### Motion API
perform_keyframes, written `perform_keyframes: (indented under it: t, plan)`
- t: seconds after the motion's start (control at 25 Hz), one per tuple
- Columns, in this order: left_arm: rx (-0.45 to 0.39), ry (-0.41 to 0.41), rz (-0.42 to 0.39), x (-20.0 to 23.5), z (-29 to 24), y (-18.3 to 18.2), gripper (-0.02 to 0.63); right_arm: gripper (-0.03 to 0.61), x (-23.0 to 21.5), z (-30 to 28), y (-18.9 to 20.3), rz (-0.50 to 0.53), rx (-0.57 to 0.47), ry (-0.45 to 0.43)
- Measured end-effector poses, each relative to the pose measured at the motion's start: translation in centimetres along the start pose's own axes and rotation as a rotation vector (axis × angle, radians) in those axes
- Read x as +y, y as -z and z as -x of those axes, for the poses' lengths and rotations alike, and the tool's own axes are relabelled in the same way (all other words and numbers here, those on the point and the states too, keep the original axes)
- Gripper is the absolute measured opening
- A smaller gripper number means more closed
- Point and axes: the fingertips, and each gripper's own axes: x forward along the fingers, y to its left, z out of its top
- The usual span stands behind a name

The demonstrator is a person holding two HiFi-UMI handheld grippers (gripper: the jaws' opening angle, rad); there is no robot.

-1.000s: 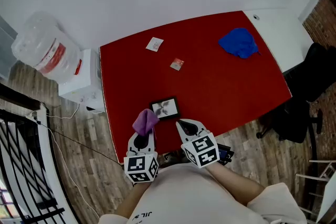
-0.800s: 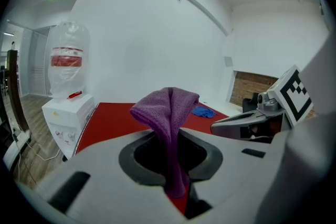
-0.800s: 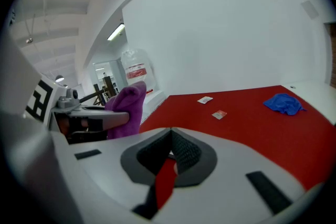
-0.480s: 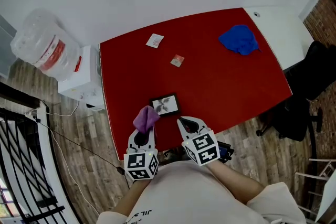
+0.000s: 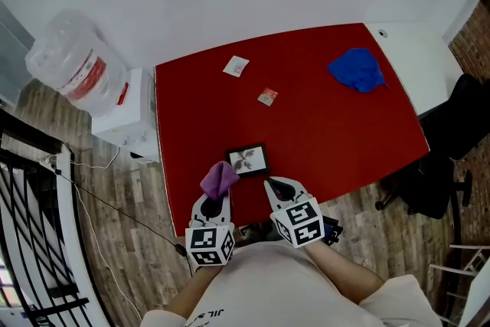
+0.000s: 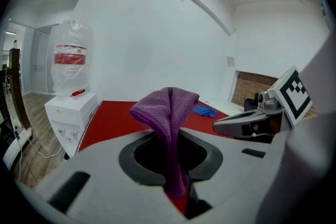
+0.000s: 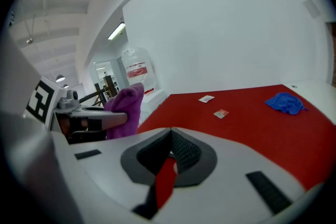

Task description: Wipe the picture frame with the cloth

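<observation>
Worktop (image 5: 329,126): red, rectangular. The near edge lies just in front of the person's body.
Water dispenser (image 5: 115,115): white cabinet on the floor beside the worktop's left edge, carrying a clear bottle.
Left tongs (image 5: 217,195): held low over the near-left part of the worktop, jaws pointing away from the person, marker cube toward the body. The jaws are clamped on the purple cloth. Their position relative to the picture frame matches the earlier pictures; only the head view has shifted slightly.
Right tongs (image 5: 269,183): held beside the left tongs, apart from them, jaws angled forward and slightly left. The jaws are together with nothing between them. The tips are close to the frame's near edge; contact cannot be judged.
Blue cloth (image 5: 357,70): crumpled, near the far-right corner, well apart from both tongs.
Picture frame (image 5: 247,159): lies flat, face up, near the near edge, ahead of and between the two tongs. Its long axis runs left to right, roughly parallel to the near edge.
Purple cloth (image 5: 220,178): bunched, standing up from the left tongs' jaws, just beside the frame's near-left corner.
White packet (image 5: 236,66): far-left area of the worktop.
Red packet (image 5: 267,96): between the white packet and the frame.
</observation>
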Motion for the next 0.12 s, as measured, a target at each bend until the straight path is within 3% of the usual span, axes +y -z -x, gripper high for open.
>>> perform_keyframes:
  t: [0.12]
  plan:
    - [0.001,0.003,0.000,0.08,0.13,0.02,0.057,0.003,0.14,-0.06,0.12,0.001,0.004,0.003]
